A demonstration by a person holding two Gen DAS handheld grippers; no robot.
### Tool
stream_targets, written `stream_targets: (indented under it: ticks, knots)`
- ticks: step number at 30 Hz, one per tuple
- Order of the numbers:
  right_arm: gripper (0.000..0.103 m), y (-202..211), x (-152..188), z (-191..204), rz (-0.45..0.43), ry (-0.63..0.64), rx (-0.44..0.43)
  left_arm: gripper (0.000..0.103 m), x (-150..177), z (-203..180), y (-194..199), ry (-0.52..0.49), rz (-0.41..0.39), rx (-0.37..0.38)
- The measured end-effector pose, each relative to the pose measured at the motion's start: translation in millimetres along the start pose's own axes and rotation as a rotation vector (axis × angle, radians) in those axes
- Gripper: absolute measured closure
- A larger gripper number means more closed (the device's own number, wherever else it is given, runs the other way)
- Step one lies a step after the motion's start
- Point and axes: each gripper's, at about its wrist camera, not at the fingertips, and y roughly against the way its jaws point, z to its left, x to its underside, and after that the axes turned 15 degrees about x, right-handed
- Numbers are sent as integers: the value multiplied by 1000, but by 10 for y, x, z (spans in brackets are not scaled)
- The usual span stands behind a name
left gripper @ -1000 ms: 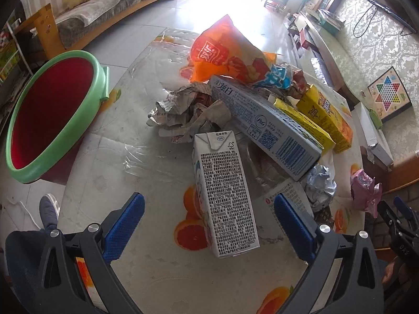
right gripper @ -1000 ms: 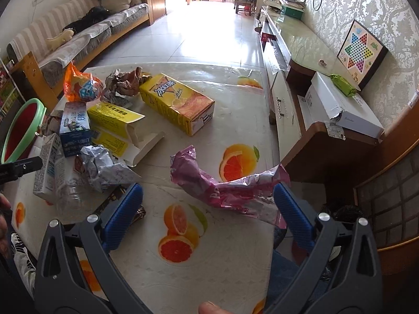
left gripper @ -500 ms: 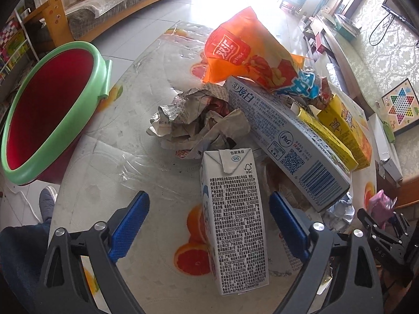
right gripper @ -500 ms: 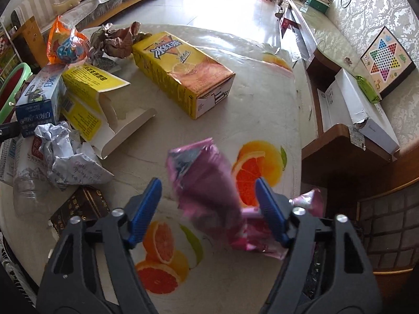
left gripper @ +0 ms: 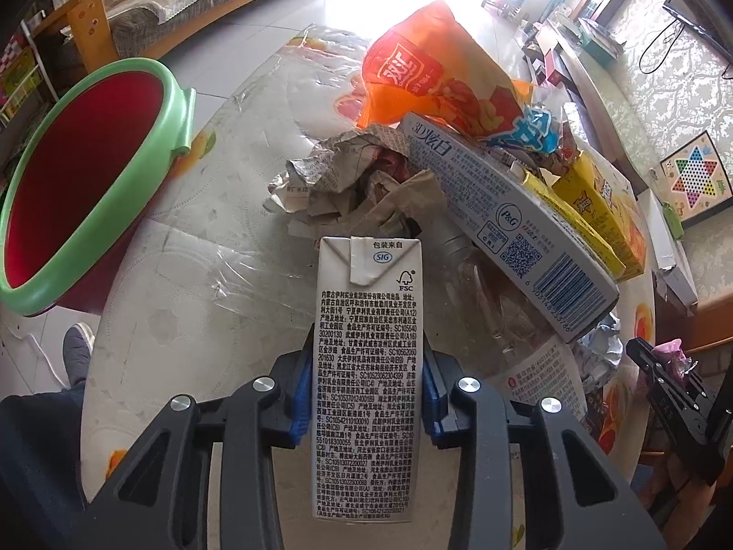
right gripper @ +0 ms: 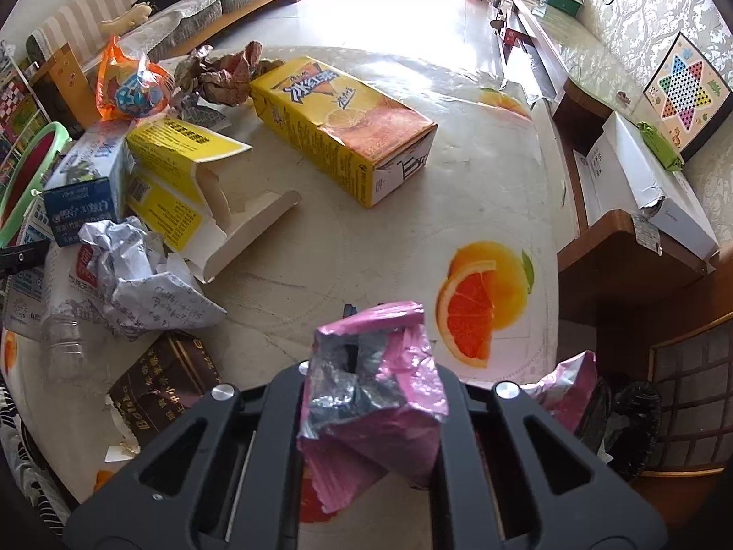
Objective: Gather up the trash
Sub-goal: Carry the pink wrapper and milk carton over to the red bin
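Each gripper is built of black plastic arms with cut-out slots, fastened by silver round-headed screws. Blue pads [left gripper: 300,394] are fitted on the left gripper [left gripper: 364,396]. A grey shoe [left gripper: 75,348] with white sole is worn

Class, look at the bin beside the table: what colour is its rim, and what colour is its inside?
The bin has a light green rim and a red inside, clearest in the left wrist view.

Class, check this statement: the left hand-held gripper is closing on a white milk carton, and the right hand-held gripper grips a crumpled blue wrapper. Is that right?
Not quite. In the right wrist view the wrapper clamped in the right hand-held gripper is pink, not blue. The left hand-held gripper is indeed closing on the white milk carton.
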Motion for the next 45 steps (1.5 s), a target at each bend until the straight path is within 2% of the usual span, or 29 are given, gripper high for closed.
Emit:
stream_targets:
  ticks: [6,15,22,29,38,45]
  knots:
    - [97,348,-79,-90,-57,-65,-58,68,-32,19,255,-27,-41,8]
    - [97,946,-229,0,-144,-78,-65,68,-17,-43,718,-85,-112,41]
    - [97,1482,-275,216,-238,-105,-56,68,-69,-144,1275,-206,-200,50]
    - [97,1847,-359,578,-286,-118,-71,68,-151,-138,1760,-302,-275,47]
    - [97,2158,-502,1018,-324,-79,-98,68,-218,84,2032,-291,-323,67]
    - [97,2194,-577,1300,-328,-38,-123,68,-249,216,2089,-284,-335,58]
